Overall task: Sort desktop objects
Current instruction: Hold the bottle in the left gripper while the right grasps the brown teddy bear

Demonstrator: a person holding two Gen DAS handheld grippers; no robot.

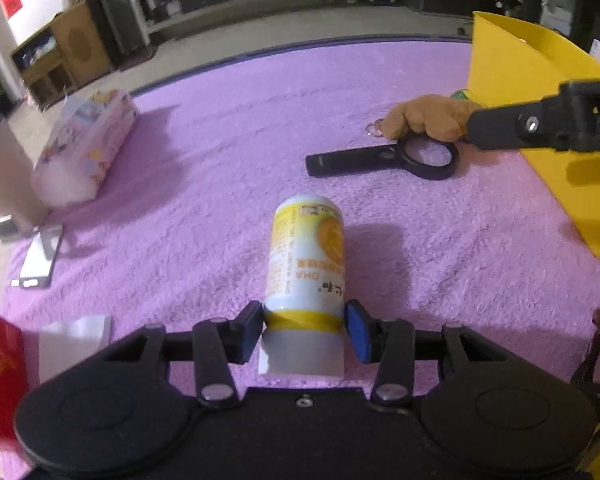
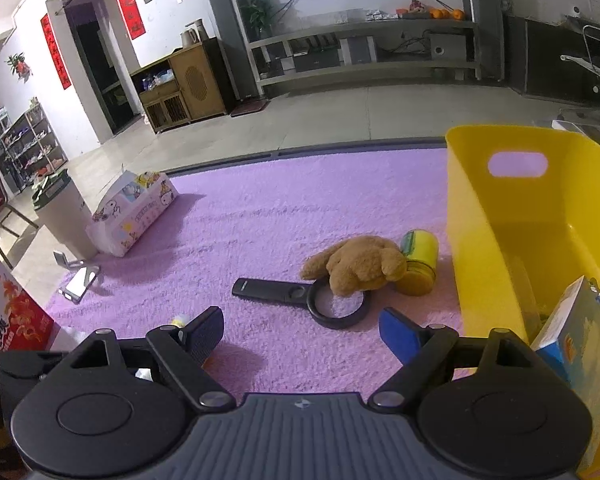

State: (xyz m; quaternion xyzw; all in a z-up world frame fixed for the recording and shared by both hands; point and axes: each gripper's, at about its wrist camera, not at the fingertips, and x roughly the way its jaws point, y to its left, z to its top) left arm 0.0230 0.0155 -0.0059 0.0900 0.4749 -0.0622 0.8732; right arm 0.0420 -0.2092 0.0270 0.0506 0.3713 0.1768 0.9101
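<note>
1. Looking along the left gripper [image 1: 304,330], I see its two pads pinching a white-and-yellow bottle [image 1: 306,256] at the yellow band near its neck, low in the centre of the frame. The bottle points away from the camera over the purple-covered worktop [image 1: 220,140]. It looks like a rigid plastic container, probably light, with a smooth label that could slip, so the narrow band seems a sensible place to hold it. Further up and to the right lie a black magnifying glass [image 1: 380,160] and a brown plush toy [image 1: 428,116], with the yellow bin [image 1: 512,64] at the right edge. A tissue pack [image 1: 84,148] sits at the left.

2. Looking along the right gripper [image 2: 302,332], I see its jaws spread wide with nothing between them, at the bottom of the frame. Just above, in the centre, the magnifying glass [image 2: 300,298] lies flat with the plush toy [image 2: 356,266] resting on its lens ring. A small yellow jar [image 2: 418,264] lies on its side, touching the toy. The toy is soft and should squash under the pads; the magnifier's stiff handle looks the easiest part to grasp. The yellow bin [image 2: 476,216] fills the right side and already holds a blue box [image 2: 568,336].
</note>
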